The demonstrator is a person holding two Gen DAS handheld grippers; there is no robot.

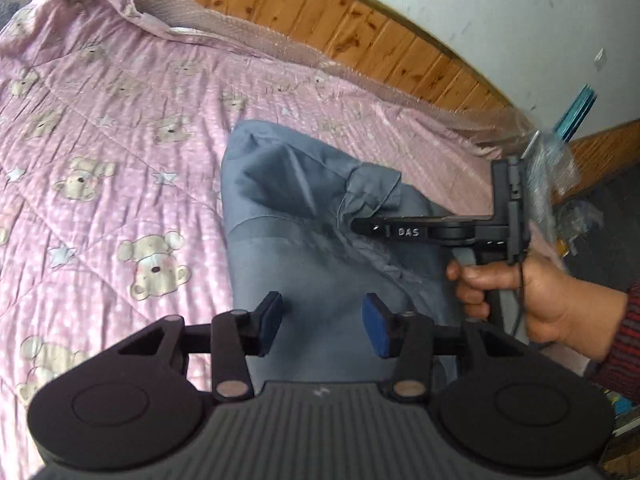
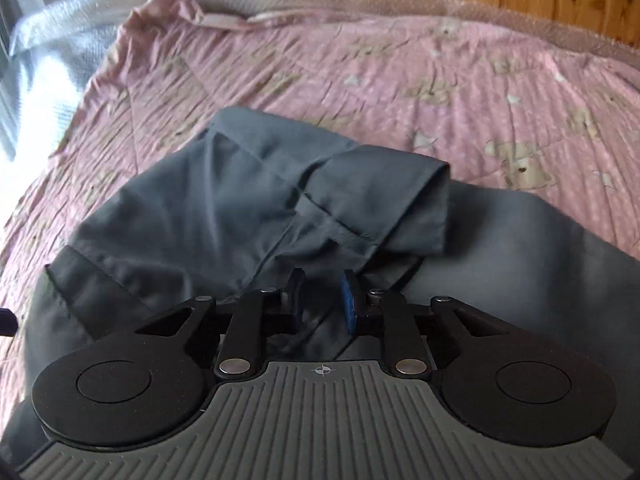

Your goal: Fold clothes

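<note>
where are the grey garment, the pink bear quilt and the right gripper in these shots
grey garment (image 2: pixel 224 200): right wrist view, on its flat upper panel.
pink bear quilt (image 1: pixel 120 184): left wrist view, on bare patterned fabric left of the garment.
right gripper (image 1: pixel 356 226): left wrist view, at its fingertips over the garment.

Both feeds give me soft, even daylight with no hard shadows. In the right wrist view, light enters from the upper left, where the bubble wrap glares almost white and detail is lost. That view is motion-blurred throughout: the bear print on the pink quilt smears, and the grey garment reads dark and soft. The left wrist view is sharper at centre; I can read the quilt's print clearly. Blur appears there only at the right edge, around the clear plastic. Fisheye distortion bends the wood panelling into an arc, and the corners vignette.
</note>
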